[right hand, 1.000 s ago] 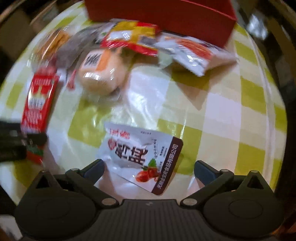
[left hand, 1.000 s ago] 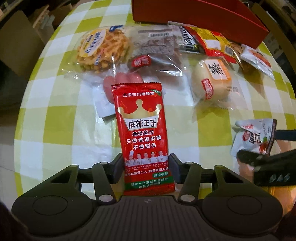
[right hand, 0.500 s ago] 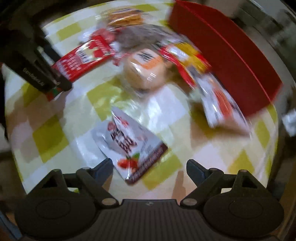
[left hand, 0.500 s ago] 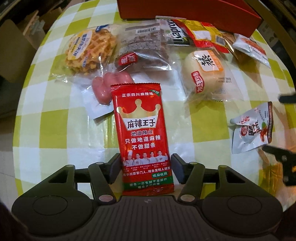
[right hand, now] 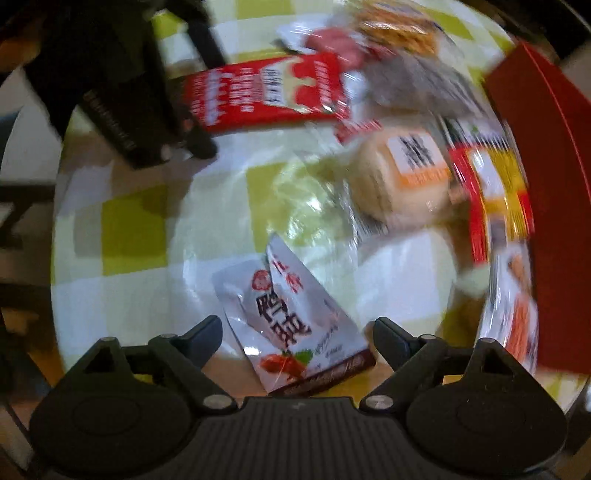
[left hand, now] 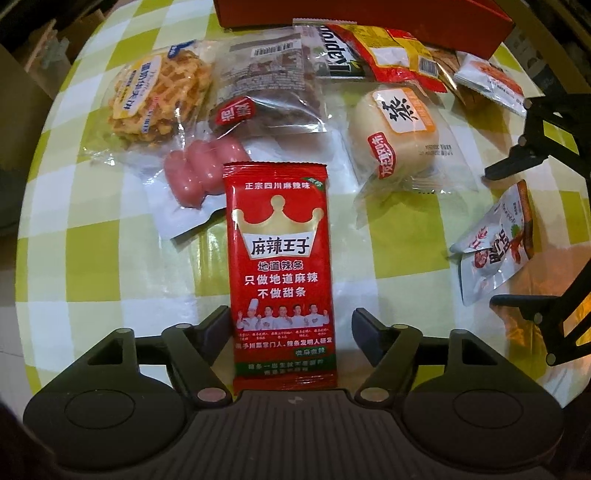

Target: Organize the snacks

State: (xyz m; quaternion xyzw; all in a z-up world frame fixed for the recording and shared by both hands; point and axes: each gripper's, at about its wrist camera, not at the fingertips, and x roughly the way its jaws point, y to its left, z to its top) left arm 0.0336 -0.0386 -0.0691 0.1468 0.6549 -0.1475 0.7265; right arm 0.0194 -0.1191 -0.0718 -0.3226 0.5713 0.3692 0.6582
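A red spicy-strip packet (left hand: 280, 240) lies flat on the green-checked tablecloth (left hand: 110, 240), its lower end between the fingers of my left gripper (left hand: 290, 319). Those jaws are opening, with a gap showing at the right pad and nothing gripped. A small white packet (right hand: 291, 325) with dark lettering lies between the fingers of my right gripper (right hand: 299, 325), which stands open and clear of it on both sides. The left wrist view shows that same white packet (left hand: 495, 254) at the right edge, between the right gripper's fingers (left hand: 517, 162). The red packet (right hand: 266, 92) appears blurred at the top of the right wrist view.
A red box (left hand: 369, 14) stands at the table's far side. In front of it lie a waffle pack (left hand: 159, 99), a brown snack pack (left hand: 266, 85), pink sausages (left hand: 199, 166), a wrapped bun (left hand: 399, 125) and a yellow-red packet (left hand: 391, 55). The table edge curves away at the left.
My left jaws have spread apart and let go of the red packet, which stays put. My right gripper has rolled around above the white packet, with its jaws a little narrower.
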